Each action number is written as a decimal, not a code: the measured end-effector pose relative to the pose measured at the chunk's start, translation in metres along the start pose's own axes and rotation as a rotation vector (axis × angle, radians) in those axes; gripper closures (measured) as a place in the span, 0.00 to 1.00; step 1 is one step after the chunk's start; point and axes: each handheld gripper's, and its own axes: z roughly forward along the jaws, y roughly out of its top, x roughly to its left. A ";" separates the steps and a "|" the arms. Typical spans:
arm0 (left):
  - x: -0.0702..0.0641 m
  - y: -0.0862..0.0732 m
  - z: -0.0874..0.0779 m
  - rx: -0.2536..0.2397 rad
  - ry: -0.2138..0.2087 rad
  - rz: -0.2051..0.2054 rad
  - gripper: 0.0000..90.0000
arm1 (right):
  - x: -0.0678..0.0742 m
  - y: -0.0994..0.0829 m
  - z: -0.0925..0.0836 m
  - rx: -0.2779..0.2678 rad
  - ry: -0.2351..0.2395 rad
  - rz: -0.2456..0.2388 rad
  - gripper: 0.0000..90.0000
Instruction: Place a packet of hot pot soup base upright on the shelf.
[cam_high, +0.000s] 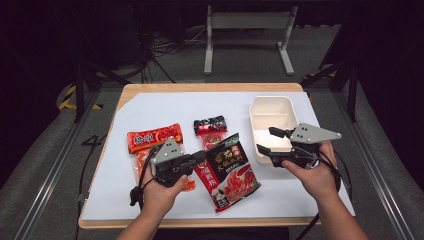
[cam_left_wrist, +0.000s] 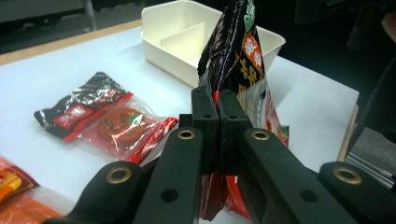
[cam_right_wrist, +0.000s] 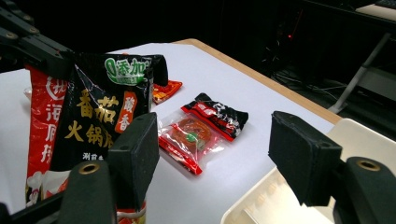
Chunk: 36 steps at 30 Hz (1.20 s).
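Black and red, the soup-base pouch (cam_high: 231, 172) is what I am working on, and in the high view I am pinching its left edge with my left gripper (cam_high: 201, 158) so that it is tipping up off the white mat (cam_high: 165, 107) between the orange packet (cam_high: 154, 138) and the bin (cam_high: 274, 125). My right gripper (cam_high: 266, 141) is hanging with its jaws apart over the bin's near rim, I judge so that it can take the pouch's free side or guide it in. A small snack pack (cam_high: 210, 129) is lying just behind the pouch, out of the way. In the left gripper view my jaws are clamping flat together on the pouch (cam_left_wrist: 236, 56), which is standing upright above them; gripping the thin seam is giving me hold without crushing the contents. The bin (cam_left_wrist: 173, 39), with its divider, is sitting beyond, and the snack pack (cam_left_wrist: 100, 119) is lying to the left on the mat. In the right gripper view my pads (cam_right_wrist: 135, 156) are standing wide with nothing between them, the pouch (cam_right_wrist: 100, 116) is hanging at the left under the other gripper, and a corner of the bin (cam_right_wrist: 355, 135) is lying below, ready to receive it.
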 end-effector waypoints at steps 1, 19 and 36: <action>0.000 0.002 -0.001 -0.002 0.007 0.023 0.98 | 0.001 0.001 0.001 -0.002 0.004 -0.002 0.38; -0.007 0.023 -0.023 -0.034 0.092 0.164 0.98 | 0.026 0.022 0.024 0.009 0.103 -0.053 0.38; -0.002 0.028 -0.023 -0.032 0.080 0.193 0.98 | 0.031 0.041 0.056 0.045 0.191 -0.045 0.38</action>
